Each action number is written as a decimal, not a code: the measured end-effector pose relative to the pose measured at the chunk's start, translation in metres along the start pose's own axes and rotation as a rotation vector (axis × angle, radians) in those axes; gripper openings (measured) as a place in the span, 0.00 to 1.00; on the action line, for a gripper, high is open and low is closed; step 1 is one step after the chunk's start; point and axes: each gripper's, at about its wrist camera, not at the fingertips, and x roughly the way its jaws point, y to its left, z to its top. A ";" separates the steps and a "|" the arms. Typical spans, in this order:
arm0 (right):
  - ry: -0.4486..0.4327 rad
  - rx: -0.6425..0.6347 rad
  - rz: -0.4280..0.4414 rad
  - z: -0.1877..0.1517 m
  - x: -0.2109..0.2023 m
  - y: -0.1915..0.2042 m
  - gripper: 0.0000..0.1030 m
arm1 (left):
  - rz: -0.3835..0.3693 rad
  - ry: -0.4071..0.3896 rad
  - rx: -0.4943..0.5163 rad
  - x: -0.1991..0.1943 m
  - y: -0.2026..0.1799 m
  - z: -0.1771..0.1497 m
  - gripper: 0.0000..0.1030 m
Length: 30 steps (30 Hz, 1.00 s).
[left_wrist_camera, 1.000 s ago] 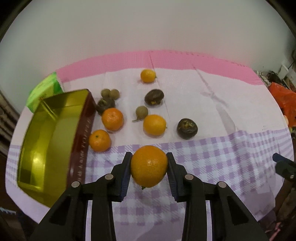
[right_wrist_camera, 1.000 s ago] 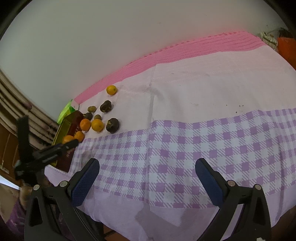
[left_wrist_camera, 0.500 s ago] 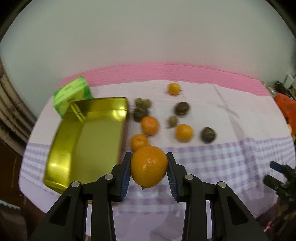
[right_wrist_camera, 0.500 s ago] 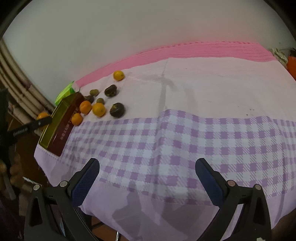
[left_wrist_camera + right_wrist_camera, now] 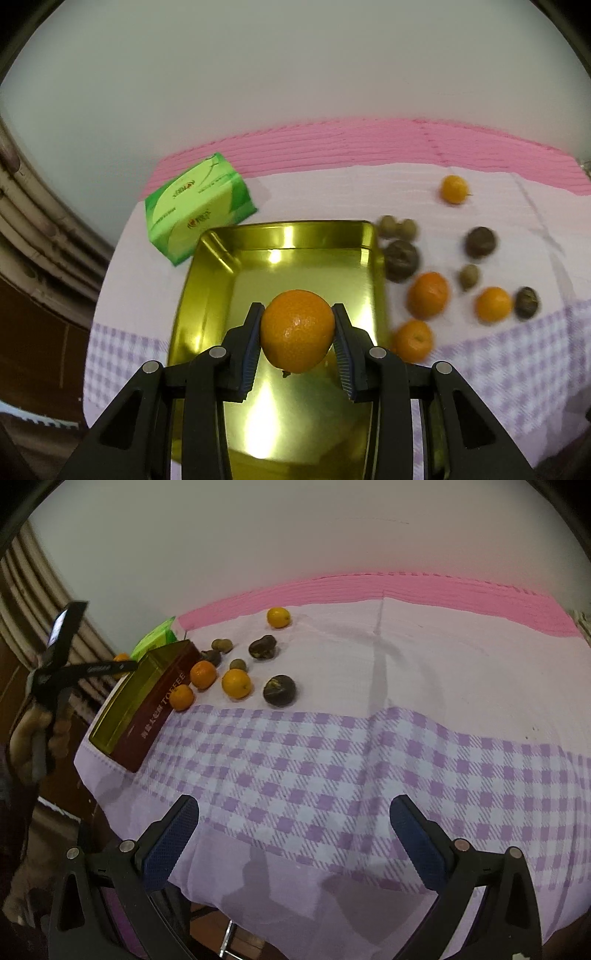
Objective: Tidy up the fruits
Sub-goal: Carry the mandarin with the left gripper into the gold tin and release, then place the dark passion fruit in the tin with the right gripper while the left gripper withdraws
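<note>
I have carried the orange [image 5: 297, 330] sideways across the cloth, so it now hangs over the open gold tin [image 5: 295, 258] rather than over the checked cloth in front of the loose fruit. My left gripper [image 5: 297, 336] is clamped on it, pads pressing both sides. To my mind the carry is done and only the lowering and release remain. The tin looks empty, so this would be the first fruit in.

My right gripper [image 5: 293, 834] hangs with its jaws wide apart and nothing between them, over the checked cloth well to the right of the tin.

Beside the tin's right wall I count four more oranges — one set apart near the pink band — three dark round fruits and three small greenish ones. A green box [image 5: 195, 206] sits just behind the tin's far left corner.
</note>
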 end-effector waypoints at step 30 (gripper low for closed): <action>-0.038 -0.274 0.038 0.063 0.054 0.038 0.93 | 0.005 0.001 -0.051 0.049 0.032 0.034 0.65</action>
